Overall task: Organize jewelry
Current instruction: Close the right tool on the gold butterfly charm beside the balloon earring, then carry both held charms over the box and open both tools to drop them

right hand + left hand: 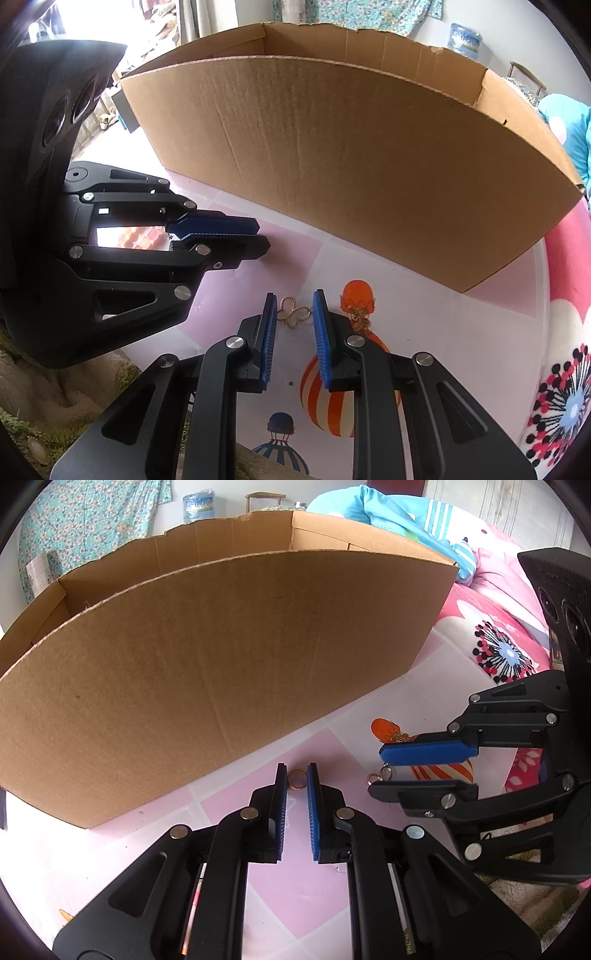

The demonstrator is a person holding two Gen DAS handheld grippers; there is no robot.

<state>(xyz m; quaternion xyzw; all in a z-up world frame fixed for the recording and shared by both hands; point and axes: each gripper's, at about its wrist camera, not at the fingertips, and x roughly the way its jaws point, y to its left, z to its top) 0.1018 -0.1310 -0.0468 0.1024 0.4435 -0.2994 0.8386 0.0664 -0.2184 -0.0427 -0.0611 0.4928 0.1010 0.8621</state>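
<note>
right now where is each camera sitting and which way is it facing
Left wrist: on the left gripper, looking down along its fingers at a gold ring between the pads; the right gripper shows at right.
Right wrist: on the right gripper, looking down at a gold looped piece between its pads; the left gripper shows at left.
Shared: cardboard box behind, pink patterned mat underneath.

Work surface: pink-and-white checked mat (295,886) w/ hot-air-balloon print (325,398). Big open cardboard box (221,683) at back of mat. Beyond: pale wall (229,498), floral teal cloth (92,520) hung on it, water jug (198,506), chair (264,498). Bedding (491,590) pink/blue at side. Curtain (195,18), strong daylight at window side.
</note>
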